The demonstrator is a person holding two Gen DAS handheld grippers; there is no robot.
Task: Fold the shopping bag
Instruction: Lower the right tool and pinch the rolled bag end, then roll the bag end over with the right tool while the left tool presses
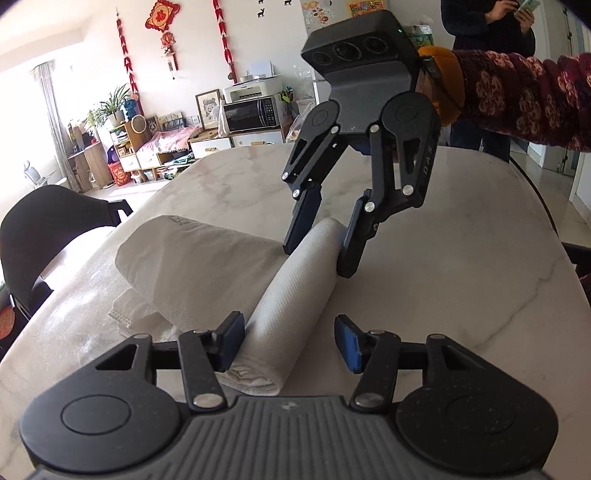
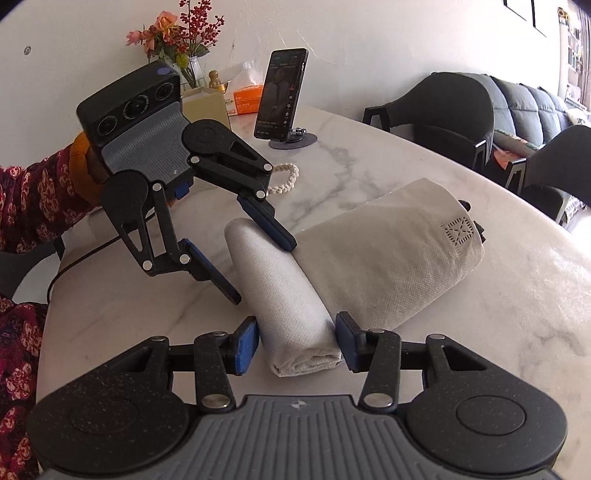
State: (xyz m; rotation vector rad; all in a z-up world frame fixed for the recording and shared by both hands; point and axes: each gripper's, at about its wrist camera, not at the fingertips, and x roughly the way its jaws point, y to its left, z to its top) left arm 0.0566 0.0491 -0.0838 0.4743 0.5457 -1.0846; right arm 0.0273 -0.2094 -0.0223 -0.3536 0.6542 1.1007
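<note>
Lying on the white marble tabletop [image 1: 461, 258] is a white shopping bag [image 2: 384, 254], partly rolled up. The rolled part is a long tube. In the left wrist view it runs from the left gripper [image 1: 290, 345] away to the right gripper [image 1: 319, 240], one at each end. The flat, unrolled part spreads out to one side of the tube.

The left gripper is half open; one pad touches the roll and the other stands clear. The right gripper [image 2: 297, 345] squeezes its end of the roll from both sides.

Around the tabletop are dark chairs [image 2: 443, 103], a phone on a stand [image 2: 282, 92], flowers [image 2: 177, 33] and red wall decorations [image 1: 162, 16].
</note>
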